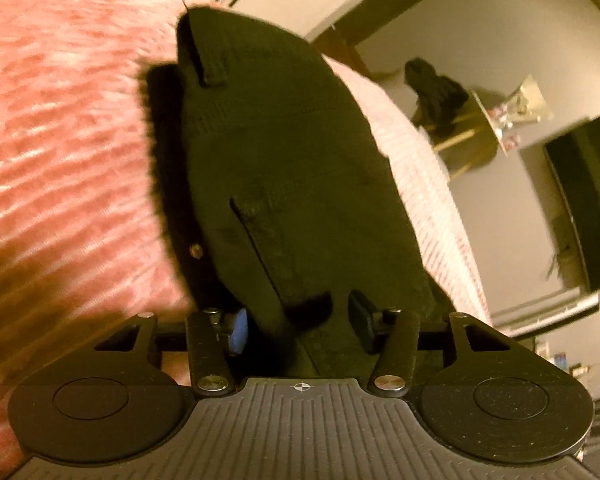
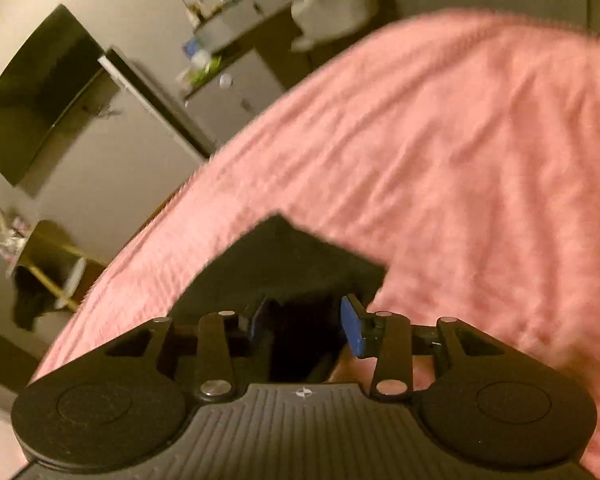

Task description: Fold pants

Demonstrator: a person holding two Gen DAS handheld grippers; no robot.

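Black pants (image 1: 284, 168) are seen lying on a pink ribbed blanket (image 1: 60, 120) spread over a bed. In the left wrist view the garment is laid out as a long, already narrowed dark band. It runs straight away from the left gripper (image 1: 300, 326), its long axis in line with the fingers. A belt loop and a pocket seam can be made out on the upper layer, which suggests the waist end is the far one, though this is not certain.

The left gripper's jaws are held partly apart. The blue pad (image 1: 239, 332) on one side and the black pad on the other stand clear of the cloth. A fold of the near edge lies between them, but nothing is pinched.

In the right wrist view only a corner of the pants is shown, just ahead of the right gripper (image 2: 306, 328) and a little to its left, with open blanket beyond and to the right. These jaws are also partly open. Dark cloth is seen in the gap, and no pad appears pressed on it, though blur makes this hard to confirm.

Both tools are judged to sit at the near end of the pants. The next fold would therefore be carried forward along the long axis, towards the far end.
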